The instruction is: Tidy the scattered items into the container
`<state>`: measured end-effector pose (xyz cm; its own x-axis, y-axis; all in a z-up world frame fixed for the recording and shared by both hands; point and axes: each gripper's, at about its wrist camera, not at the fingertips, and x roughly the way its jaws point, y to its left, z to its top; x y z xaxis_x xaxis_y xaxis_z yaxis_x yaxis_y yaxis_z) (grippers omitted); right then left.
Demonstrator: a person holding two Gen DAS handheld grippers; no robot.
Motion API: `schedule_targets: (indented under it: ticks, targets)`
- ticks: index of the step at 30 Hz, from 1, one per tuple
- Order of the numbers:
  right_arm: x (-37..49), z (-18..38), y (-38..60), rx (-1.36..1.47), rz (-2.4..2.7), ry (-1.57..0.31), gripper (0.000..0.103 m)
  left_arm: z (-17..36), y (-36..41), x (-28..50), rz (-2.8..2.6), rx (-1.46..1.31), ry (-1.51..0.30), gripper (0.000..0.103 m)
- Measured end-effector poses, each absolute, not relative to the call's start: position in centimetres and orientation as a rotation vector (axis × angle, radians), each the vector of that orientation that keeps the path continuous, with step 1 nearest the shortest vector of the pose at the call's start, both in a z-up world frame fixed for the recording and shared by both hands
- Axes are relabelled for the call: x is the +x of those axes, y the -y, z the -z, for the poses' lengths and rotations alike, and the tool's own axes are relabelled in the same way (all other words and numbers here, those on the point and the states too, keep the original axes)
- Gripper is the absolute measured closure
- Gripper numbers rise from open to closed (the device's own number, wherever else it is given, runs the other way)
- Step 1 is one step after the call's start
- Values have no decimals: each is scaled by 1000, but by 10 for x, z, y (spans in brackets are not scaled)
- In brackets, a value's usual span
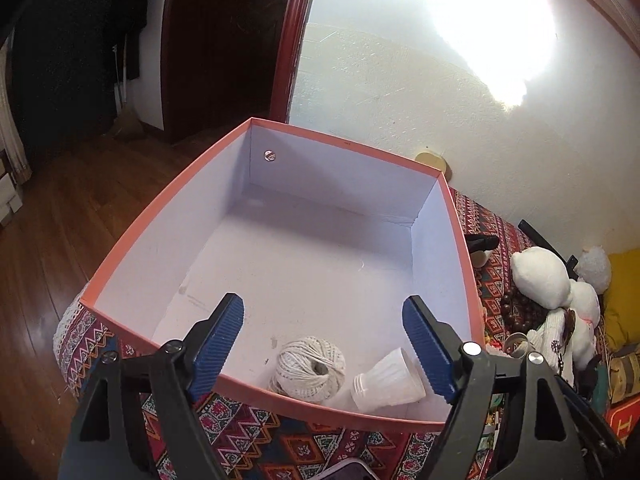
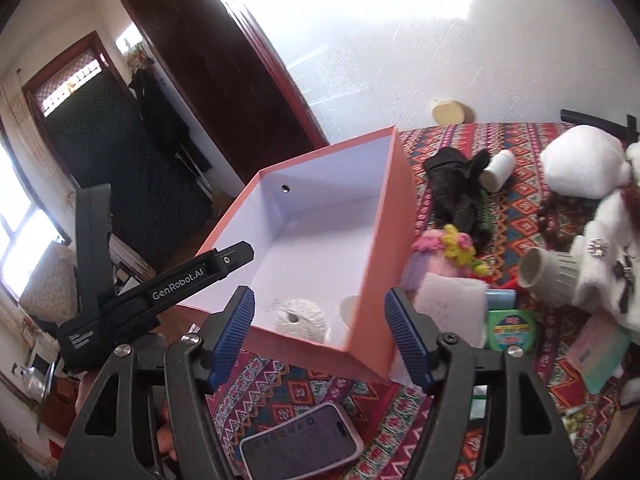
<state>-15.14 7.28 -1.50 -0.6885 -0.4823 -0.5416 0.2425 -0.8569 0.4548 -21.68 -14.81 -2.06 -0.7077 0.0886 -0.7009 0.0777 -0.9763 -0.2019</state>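
Early going: your left gripper [image 1: 324, 346] and right gripper [image 2: 320, 334] both hang released and empty over the salmon-pink cardboard box [image 1: 348, 146], where only a white twine ball [image 1: 310, 368] and white ribbed plastic cup [image 1: 390, 380] lie just ahead, while the cluttered patterned cloth [image 2: 516, 216] to their right remains uncleared.

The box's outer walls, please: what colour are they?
Salmon pink outside, white inside the box; the right wrist view shows it best.

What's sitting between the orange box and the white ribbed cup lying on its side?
In the right wrist view, a pink knitted thing with yellow flowers lies between the orange box and the ribbed cup.
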Motion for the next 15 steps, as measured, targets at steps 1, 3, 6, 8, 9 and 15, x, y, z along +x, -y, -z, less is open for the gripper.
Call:
schedule_targets:
  ticks: [1, 3, 6, 8, 9, 15]
  targets:
    - [-146, 13, -79, 945, 2529, 495, 36, 21, 144, -216, -2872, -1196, 328, 21]
    - [-132, 11, -100, 941, 2563, 499, 36, 20, 130, -212, -2857, -1187, 280, 21]
    - [-112, 11, -137, 955, 2614, 508, 35, 19, 103, -201, -2843, -1156, 196, 21]
    - [-96, 13, -163, 963, 2655, 521, 35, 19, 82, -192, -2815, -1143, 141, 21]
    - [-86, 15, -183, 969, 2688, 536, 35, 20, 68, -187, -2801, -1136, 106, 21]
    - [-43, 43, -279, 1008, 2873, 720, 35, 36, -13, -160, -2701, -1141, -98, 21]
